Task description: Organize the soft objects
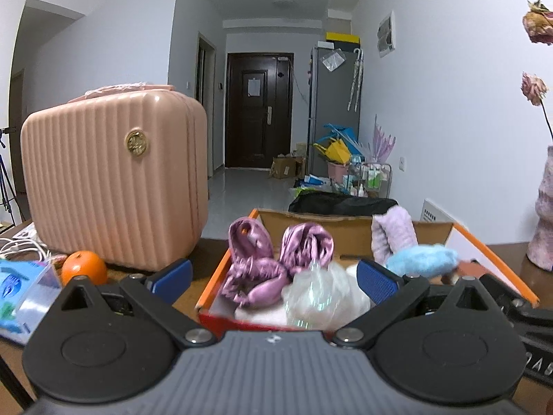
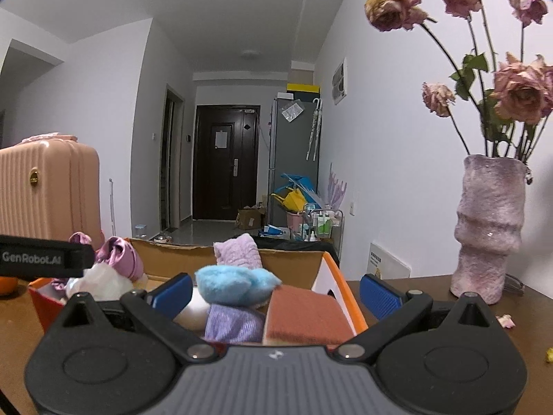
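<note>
The soft objects are sitting piled inside an orange-rimmed cardboard box [image 1: 211,285] on the brown tabletop [image 2: 432,290], low in the centre of both views. The left gripper [image 1: 274,282] is hovering level just in front of the box's near edge, its blue-padded fingers [image 1: 375,282] standing spread wide apart and holding nothing. The right gripper [image 2: 276,292] is hanging in the same level pose nearer the box's right end, its fingers [image 2: 380,295] also standing wide apart and empty; the left gripper's black body is showing at the left edge of the right wrist view.

In the left wrist view, two shiny purple satin pieces [image 1: 255,259] are lying bunched at the box's left side, with a crinkly clear-and-white bundle [image 1: 321,294] just below them near the frame's centre. A fluffy blue piece [image 2: 235,282] is resting on top of the pile, a pale lilac knitted piece [image 2: 238,254] is standing up behind it against the back wall, and a lavender cloth [image 2: 231,325] is lying beneath it. A rust-brown sponge [image 2: 304,314] is leaning beside these at the box's right end.

A pink ribbed case [image 1: 114,180] is standing at the left of the frame with an orange [image 1: 84,268] in front of it. A fuzzy pink vase [image 2: 489,228] with dried roses [image 2: 518,93] is standing at the right.
</note>
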A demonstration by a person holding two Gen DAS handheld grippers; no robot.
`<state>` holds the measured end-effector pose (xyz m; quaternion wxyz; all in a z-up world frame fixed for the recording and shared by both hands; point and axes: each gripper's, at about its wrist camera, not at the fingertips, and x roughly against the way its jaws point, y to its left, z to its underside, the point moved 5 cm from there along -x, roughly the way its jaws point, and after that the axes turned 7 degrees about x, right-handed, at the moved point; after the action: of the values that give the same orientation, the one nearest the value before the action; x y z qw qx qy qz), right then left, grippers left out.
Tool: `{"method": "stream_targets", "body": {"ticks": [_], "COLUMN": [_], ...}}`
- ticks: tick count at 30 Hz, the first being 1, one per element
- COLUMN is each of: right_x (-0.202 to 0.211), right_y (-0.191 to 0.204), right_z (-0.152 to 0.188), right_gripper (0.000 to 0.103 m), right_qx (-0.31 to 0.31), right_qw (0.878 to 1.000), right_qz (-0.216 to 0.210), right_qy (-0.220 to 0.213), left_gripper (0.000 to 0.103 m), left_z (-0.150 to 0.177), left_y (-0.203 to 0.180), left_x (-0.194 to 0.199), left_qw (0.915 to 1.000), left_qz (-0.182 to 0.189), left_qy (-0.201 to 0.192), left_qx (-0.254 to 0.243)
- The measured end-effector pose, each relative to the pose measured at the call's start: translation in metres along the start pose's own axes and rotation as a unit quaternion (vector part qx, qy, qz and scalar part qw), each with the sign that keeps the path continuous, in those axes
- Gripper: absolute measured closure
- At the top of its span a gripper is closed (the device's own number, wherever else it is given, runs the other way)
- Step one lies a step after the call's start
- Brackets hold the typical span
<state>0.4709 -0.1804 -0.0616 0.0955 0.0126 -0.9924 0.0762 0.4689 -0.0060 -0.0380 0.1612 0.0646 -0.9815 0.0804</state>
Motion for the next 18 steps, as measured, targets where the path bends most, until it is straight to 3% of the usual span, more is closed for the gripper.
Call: {"method": "stream_targets", "body": {"ticks": [18], "right_x": [0.102], "right_y": [-0.007], "right_z": [0.020], "right_gripper": [0.000], "right_qx": [-0.006], "right_qw": [1.000], "right_qz": [0.006], "right_qy": [0.004], "left_gripper": [0.000], "left_z": [0.028], "left_y": [0.034], "left_x": [0.097], "left_qw": [1.0000], "left_qz": [0.010], "left_qy": [0.001], "left_qx": [-0.001]}}
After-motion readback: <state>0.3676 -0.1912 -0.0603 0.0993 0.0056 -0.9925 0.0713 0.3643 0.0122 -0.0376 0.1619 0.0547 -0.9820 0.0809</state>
